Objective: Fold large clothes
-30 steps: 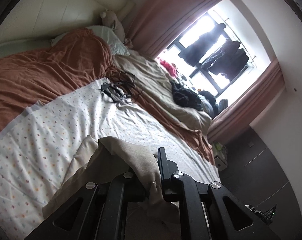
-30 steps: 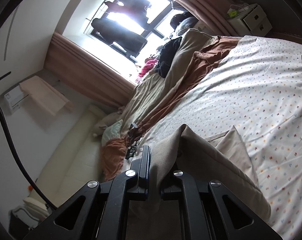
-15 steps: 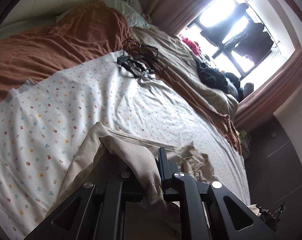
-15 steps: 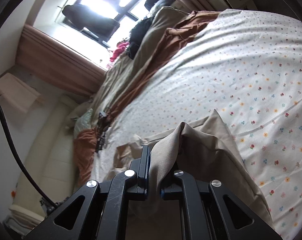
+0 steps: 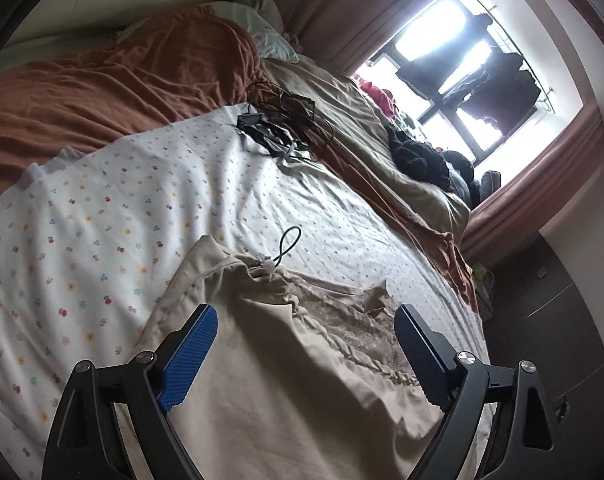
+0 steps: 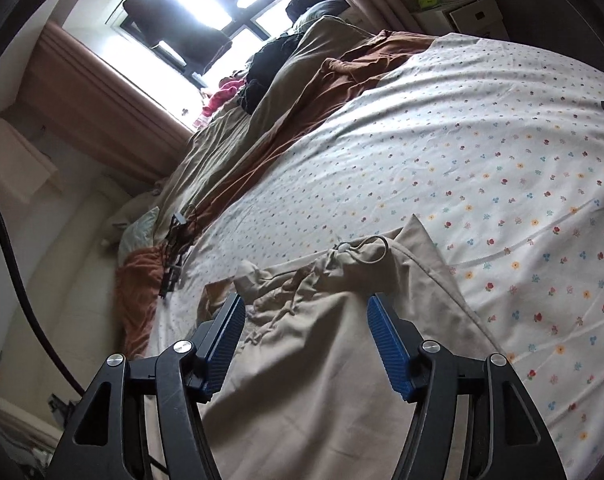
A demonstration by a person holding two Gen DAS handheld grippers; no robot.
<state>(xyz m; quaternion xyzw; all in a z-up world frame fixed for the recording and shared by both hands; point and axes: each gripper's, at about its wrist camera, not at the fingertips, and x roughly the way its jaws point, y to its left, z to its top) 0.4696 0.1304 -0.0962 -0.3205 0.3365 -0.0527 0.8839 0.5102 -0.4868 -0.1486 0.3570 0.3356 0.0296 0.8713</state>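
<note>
A large beige garment with a gathered drawstring waistband lies spread on the flower-print sheet. In the left wrist view my left gripper hangs just above it, jaws opening wide, blue pads clear of the cloth. A black cord loop with a white toggle lies at the waistband's far edge. In the right wrist view the same beige garment lies under my right gripper, whose jaws are opening too. Its pads press on nothing.
A rust-brown blanket and a tan duvet cover the far half of the bed. A tangle of black cables and a device lies on the sheet beyond the garment. Dark clothes are piled by the window. A white drawer unit stands past the bed.
Both grippers were shut on folds of the beige garment, sank toward the bed, and now stand open. The released cloth lies flat on the sheet.
</note>
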